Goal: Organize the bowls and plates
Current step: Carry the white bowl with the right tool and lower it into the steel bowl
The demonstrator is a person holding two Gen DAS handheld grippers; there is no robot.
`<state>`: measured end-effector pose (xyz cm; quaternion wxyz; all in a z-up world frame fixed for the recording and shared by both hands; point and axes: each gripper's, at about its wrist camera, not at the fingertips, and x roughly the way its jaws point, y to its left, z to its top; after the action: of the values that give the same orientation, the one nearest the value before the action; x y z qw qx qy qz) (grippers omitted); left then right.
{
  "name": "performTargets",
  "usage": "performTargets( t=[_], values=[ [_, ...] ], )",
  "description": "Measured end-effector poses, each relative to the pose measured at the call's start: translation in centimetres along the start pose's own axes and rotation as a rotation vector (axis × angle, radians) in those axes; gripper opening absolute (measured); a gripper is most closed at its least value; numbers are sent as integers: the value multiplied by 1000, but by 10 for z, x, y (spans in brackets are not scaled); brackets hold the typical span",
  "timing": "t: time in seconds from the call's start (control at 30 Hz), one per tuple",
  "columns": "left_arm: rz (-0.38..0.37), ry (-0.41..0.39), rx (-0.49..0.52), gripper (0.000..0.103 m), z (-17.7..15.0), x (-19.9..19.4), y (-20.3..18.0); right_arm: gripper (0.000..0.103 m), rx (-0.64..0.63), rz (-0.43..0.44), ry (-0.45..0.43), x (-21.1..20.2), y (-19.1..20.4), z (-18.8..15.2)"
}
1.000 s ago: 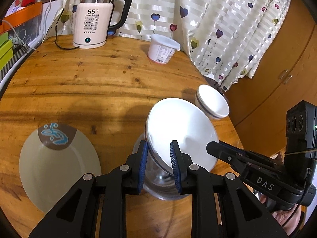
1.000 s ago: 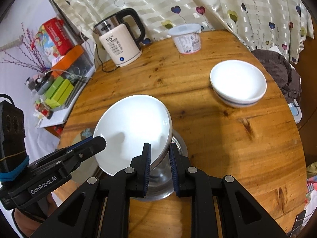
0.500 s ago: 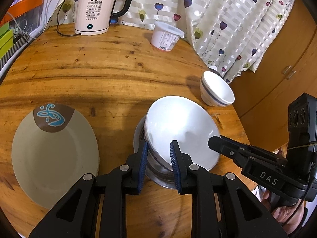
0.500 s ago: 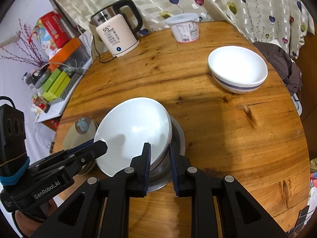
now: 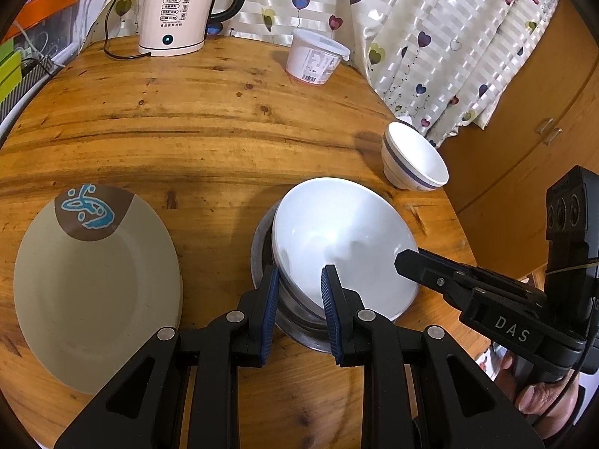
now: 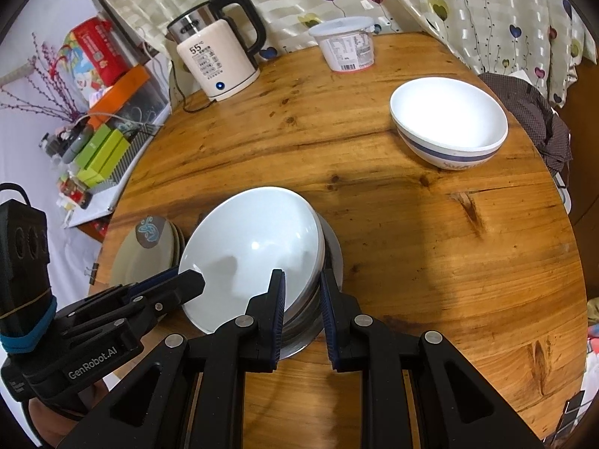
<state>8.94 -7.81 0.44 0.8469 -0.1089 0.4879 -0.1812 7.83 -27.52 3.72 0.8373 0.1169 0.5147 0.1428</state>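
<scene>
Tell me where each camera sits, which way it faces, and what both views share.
Left wrist: sits on the left claw, looking forward and down over the wooden table; its own fingers grip the white bowl, the right claw enters from the right, fingertips of a hand at lower right.
Right wrist: sits on the right claw, facing the kettle and curtain; its fingers grip the same bowl's other side, the left claw enters from the left.
Shared: white bowl, steel bowl beneath, beige plate, blue-striped bowl, kettle, plastic tub.
</scene>
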Motion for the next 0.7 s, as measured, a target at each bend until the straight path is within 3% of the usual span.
performTargets(
  t=[0.7],
  values=[
    [-8, -17, -1, 24, -1, -3, 3, 21, -35, -17, -17, 0, 2, 0]
  ],
)
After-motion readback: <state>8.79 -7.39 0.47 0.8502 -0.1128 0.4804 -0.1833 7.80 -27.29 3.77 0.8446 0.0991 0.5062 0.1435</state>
